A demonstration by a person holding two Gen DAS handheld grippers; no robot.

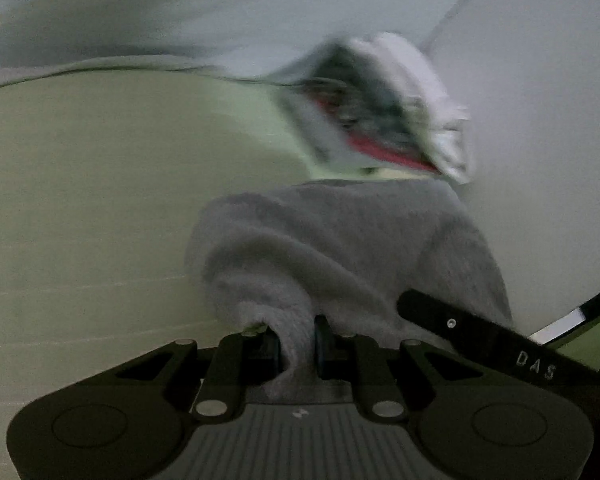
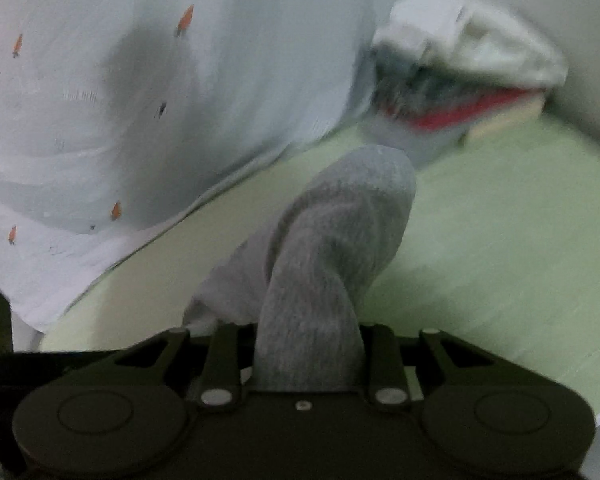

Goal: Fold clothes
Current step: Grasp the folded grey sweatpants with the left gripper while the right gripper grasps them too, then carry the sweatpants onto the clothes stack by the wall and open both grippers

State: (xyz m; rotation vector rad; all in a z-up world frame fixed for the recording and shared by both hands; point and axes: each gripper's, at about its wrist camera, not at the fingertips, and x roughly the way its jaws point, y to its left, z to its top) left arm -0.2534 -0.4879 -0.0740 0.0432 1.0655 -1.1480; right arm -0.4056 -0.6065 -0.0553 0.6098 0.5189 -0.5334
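Holding: both grippers, left gripper (image 1: 296, 346) and right gripper (image 2: 308, 354), clamp your grey garment (image 1: 340, 248).
Feel: soft, light, floppy.
Hold: pinch edges; folded pile (image 2: 460, 76) at 1 o'clock.

Left tongs (image 1: 296, 344) clamping tight on a bunched grey garment (image 1: 340, 248); right tongs (image 2: 308, 356) gripping the same garment, both pointing forward.
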